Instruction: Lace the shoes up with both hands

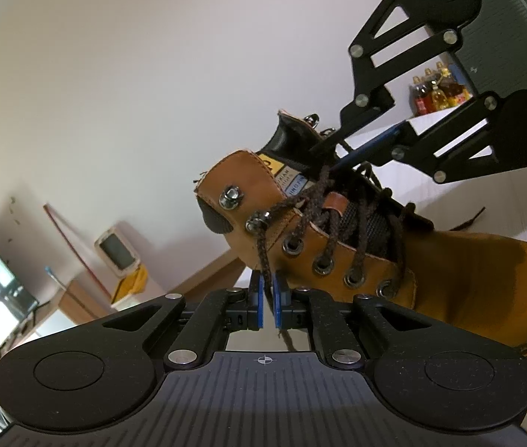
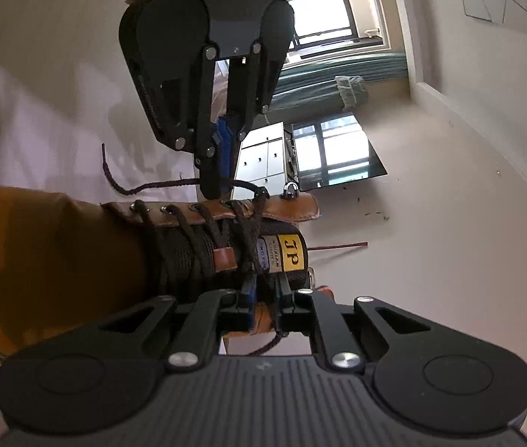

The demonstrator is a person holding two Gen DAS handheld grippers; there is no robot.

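A tan leather boot [image 1: 468,279] lies on a white table [image 1: 486,193], laced with a dark brown lace [image 1: 263,257] through its eyelets. In the left wrist view my left gripper [image 1: 268,285] is shut on a lace strand that hangs from a metal hook [image 1: 258,221] on the near side of the collar. My right gripper [image 1: 325,158] reaches in from the upper right and pinches the lace above the tongue. In the right wrist view my right gripper [image 2: 266,287] is shut on a lace strand beside the tongue label [image 2: 291,253]. Across the boot [image 2: 40,260], my left gripper [image 2: 222,186] grips the lace at the far eyelet row.
A loose lace end [image 2: 114,182] trails over the white table [image 2: 40,74] beyond the boot. Bottles [image 1: 436,89] stand on a surface behind. A white cabinet [image 2: 263,156] and a dark screen [image 2: 338,152] stand by the wall, off the table.
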